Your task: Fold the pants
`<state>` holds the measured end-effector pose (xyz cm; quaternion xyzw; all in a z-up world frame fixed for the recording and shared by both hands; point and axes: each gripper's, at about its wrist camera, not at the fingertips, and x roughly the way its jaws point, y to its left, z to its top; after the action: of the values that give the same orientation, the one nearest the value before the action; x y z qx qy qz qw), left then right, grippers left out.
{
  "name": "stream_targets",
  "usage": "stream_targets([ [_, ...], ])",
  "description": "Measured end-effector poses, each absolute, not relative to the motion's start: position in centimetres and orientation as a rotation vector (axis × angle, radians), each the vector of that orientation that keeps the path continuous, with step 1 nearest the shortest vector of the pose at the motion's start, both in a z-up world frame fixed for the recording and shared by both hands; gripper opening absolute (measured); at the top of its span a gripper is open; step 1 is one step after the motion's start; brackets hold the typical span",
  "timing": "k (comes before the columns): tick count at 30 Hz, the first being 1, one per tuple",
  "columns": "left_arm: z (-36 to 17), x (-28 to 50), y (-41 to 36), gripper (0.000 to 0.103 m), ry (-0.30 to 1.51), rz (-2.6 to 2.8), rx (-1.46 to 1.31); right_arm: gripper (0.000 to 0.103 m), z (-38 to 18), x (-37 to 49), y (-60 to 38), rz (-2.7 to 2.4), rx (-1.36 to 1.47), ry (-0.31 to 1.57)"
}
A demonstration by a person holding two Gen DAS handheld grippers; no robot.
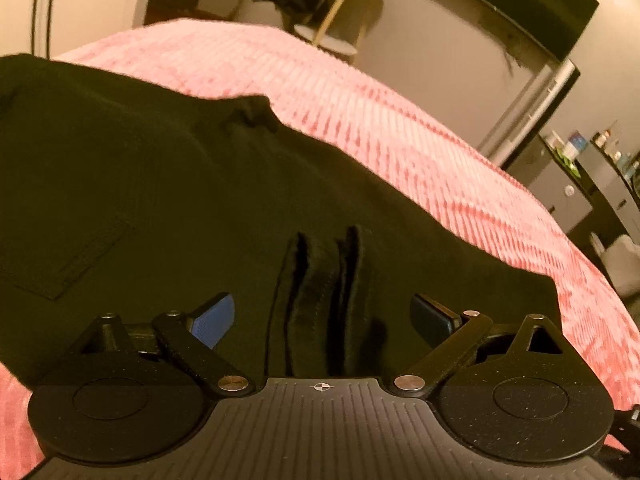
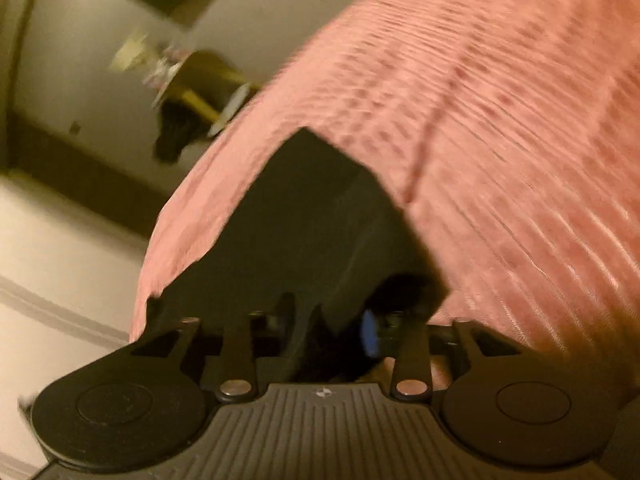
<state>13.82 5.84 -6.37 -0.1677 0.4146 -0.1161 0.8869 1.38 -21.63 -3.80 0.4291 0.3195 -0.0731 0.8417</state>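
Black pants [image 1: 168,184] lie spread on a pink ribbed bedspread [image 1: 400,120]. In the left wrist view my left gripper [image 1: 322,318] is open, its blue pads [image 1: 214,318] wide apart on either side of a raised fold of the black cloth [image 1: 320,280], a back pocket to the left. In the blurred right wrist view my right gripper [image 2: 328,332] has its jaws close together with black cloth bunched between them; a blue pad [image 2: 370,334] shows. A pant leg [image 2: 304,220] stretches away from it over the bedspread [image 2: 500,120].
A small round table [image 1: 340,8] with dark clothing draped on it stands beyond the bed's far end. A tall dark cabinet [image 1: 532,40] and a counter with bottles [image 1: 588,152] are to the right. The bed's edge and pale floor [image 2: 60,240] are left of the right gripper.
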Motion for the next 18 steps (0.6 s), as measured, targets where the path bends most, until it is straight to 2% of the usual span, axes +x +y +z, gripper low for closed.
stream_targets([
  [4,-6.7,15.0,5.4,0.097,0.874,-0.276,-0.343,0.044,-2.6,1.3,-21.3,-0.019,0.87,0.679],
  [9,-6.8,15.7,4.3,0.066,0.861,-0.285,-0.291,0.044,-1.5,0.2,-20.9,0.239,0.918,0.631],
  [10,-6.8,15.7,4.2,0.05,0.857,-0.268,-0.273,0.044,-1.2,0.3,-20.9,0.223,0.9,0.618],
  [12,-6.6,15.7,4.7,0.038,0.846,-0.266,-0.293,0.044,-0.6,0.7,-21.2,0.125,0.832,0.584],
  [13,-6.3,15.6,5.0,0.022,0.831,-0.272,-0.319,0.044,-0.3,1.3,-21.3,0.072,0.788,0.578],
  [14,-5.9,15.4,5.2,0.01,0.808,-0.28,-0.328,0.044,0.0,1.7,-21.3,0.027,0.75,0.569],
  [18,-3.3,14.1,5.2,0.01,0.659,-0.294,-0.288,0.043,0.7,3.7,-21.0,-0.067,0.659,0.517],
])
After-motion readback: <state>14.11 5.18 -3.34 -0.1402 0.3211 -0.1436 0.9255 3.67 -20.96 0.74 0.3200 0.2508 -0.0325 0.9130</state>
